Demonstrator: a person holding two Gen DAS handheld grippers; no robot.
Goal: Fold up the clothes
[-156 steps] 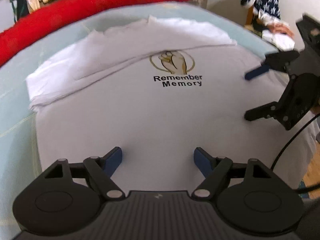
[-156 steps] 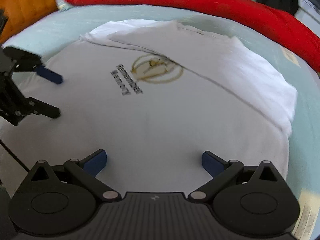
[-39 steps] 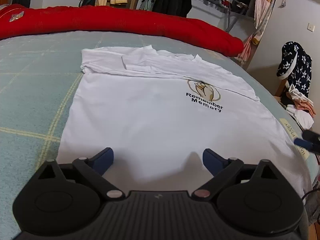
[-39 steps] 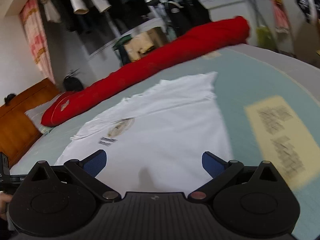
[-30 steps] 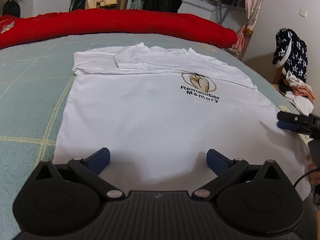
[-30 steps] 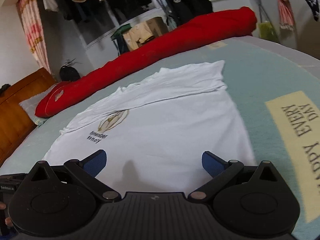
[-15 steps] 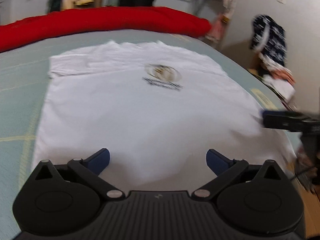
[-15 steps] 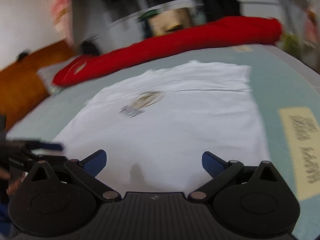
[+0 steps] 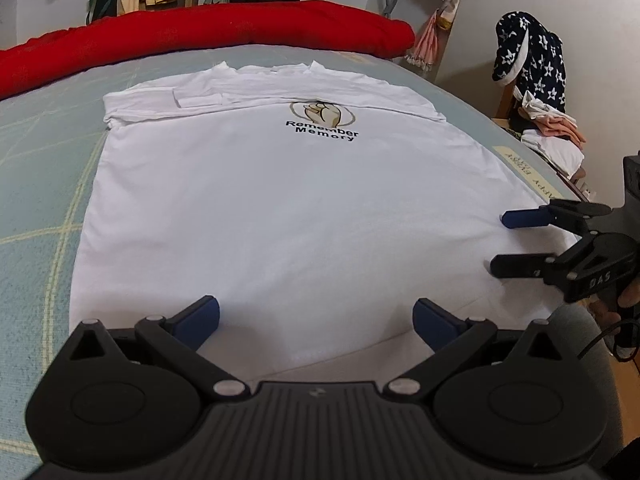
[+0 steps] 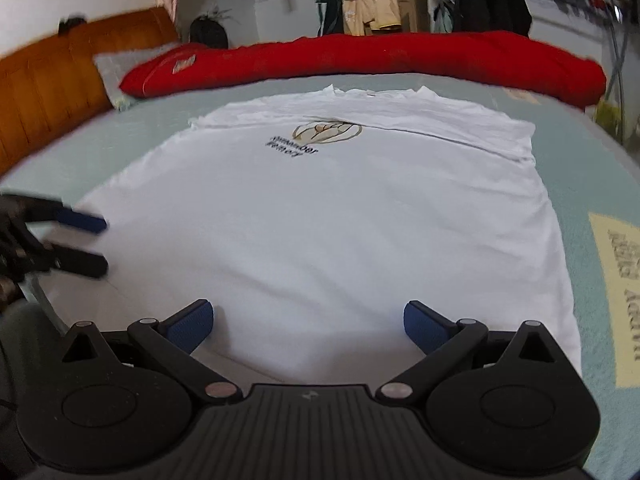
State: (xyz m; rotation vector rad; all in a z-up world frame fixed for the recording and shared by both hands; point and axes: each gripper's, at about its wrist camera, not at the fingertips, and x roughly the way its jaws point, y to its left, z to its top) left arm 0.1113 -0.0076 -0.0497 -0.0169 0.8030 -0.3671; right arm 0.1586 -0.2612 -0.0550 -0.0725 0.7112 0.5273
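A pale green bed [image 9: 48,184] with a faint yellow check fills the foreground. Along its far edge lies a long red quilt roll [image 9: 224,28] — one end lies beside a wooden headboard [image 10: 48,92]. To the bed's side stands a chair piled with clothes, a navy star-print garment [image 9: 532,60] on top. Behind the roll, garments hang on a rack [image 10: 368,8]. A yellow label [image 10: 624,300] with dark lettering — hard to read — is on the bedspread.

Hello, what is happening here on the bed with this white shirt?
A person is folding a white T-shirt spread flat on a bed, holding a two-finger gripper in each hand. The top part with the sleeves is already folded over. The left gripper and the right gripper are both open at the near hem, and neither grips the cloth yet. A rolled red blanket lies along the far side of the bed.
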